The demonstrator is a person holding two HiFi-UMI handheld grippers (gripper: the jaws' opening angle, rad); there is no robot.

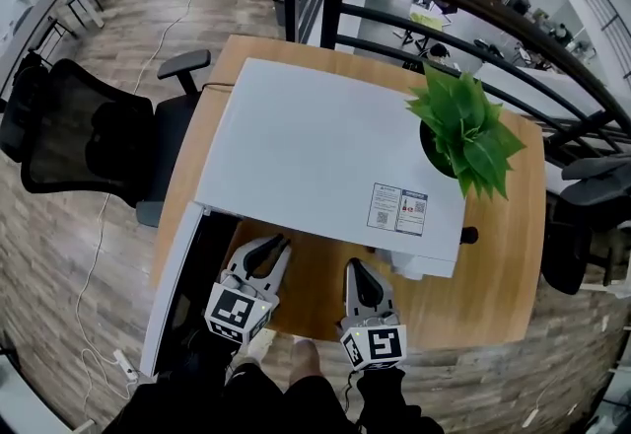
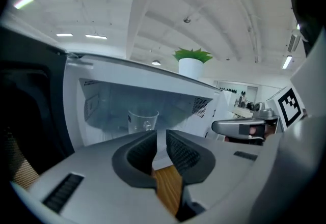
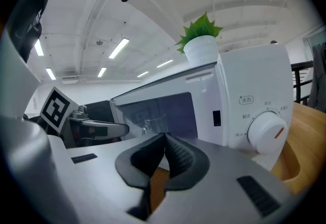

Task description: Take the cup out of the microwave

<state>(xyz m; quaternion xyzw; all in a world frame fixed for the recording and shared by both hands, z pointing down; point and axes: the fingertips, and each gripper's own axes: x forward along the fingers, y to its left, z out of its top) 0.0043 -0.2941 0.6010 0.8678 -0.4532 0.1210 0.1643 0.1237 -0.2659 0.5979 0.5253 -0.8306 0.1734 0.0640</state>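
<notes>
With the door [image 1: 173, 294] open, the cup [image 2: 142, 120] stood untouched inside the microwave [image 1: 325, 156] on the bench [image 1: 493, 294], the left tongs [image 2: 161, 134] a slit apart and empty and the right tongs [image 3: 164, 136] pressed together at the near edge, so the reach, grip and lift-out remained.

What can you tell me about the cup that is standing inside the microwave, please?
The cup is a clear, colourless tumbler, glass or plastic by its look, with a plain round rim and no visible handle. It stands upright, mouth up, and looks empty. It sits on the floor of the open microwave, roughly mid-cavity, apart from the walls. Only that floor seems to touch it. The head view does not show it.
</notes>
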